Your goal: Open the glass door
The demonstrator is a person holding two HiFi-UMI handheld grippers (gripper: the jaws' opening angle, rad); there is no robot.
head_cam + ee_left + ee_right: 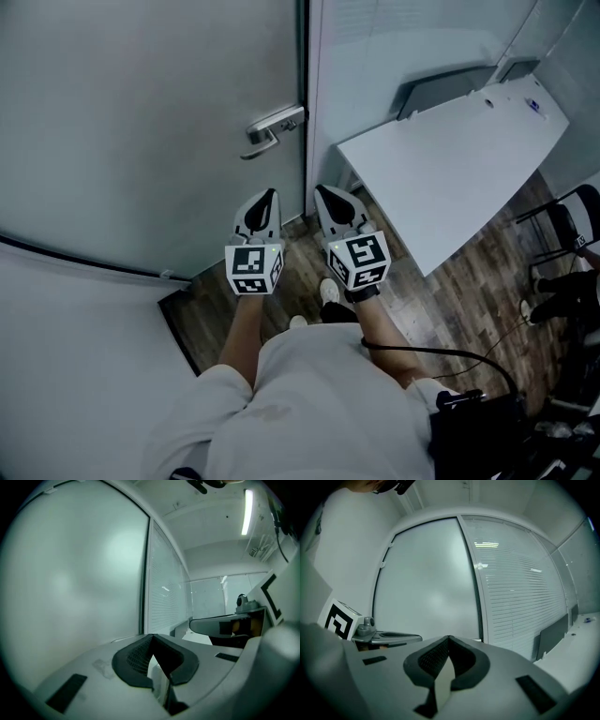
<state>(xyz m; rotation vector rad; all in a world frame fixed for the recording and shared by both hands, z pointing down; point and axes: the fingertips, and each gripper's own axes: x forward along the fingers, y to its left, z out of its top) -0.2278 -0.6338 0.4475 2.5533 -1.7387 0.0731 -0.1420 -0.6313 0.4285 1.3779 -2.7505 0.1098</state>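
In the head view, the left gripper [270,197] and right gripper [323,192] point side by side at the frosted glass door [131,112], near its metal handle [274,127]. A white tabletop [469,150] stands to the right. In the left gripper view, its jaws are pressed together and empty, with the door ahead. In the right gripper view, its jaws are likewise closed on nothing.

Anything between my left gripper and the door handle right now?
Nothing: in the head view, only the bare frosted panel of the glass door shows between the left gripper and the handle.
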